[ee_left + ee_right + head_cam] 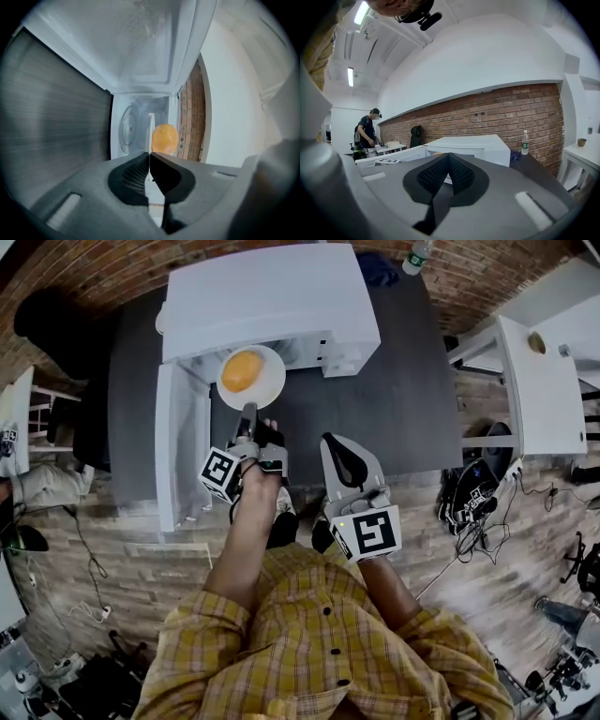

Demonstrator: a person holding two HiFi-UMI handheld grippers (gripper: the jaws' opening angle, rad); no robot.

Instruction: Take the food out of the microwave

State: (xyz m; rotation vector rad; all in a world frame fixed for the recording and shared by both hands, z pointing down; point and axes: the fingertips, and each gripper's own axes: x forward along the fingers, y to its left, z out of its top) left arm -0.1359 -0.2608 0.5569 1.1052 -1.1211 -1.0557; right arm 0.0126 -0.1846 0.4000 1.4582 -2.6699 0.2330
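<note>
Overhead, round white plate (273, 390), orange food (242, 371)

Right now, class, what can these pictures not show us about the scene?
Food: too featureless in both views to name.
Microwave controls: head view, too steep an angle to read.
Plate: left gripper view, edge-on; gripped rim hidden by the jaws.
Bottle label: right gripper view, too small.
</note>
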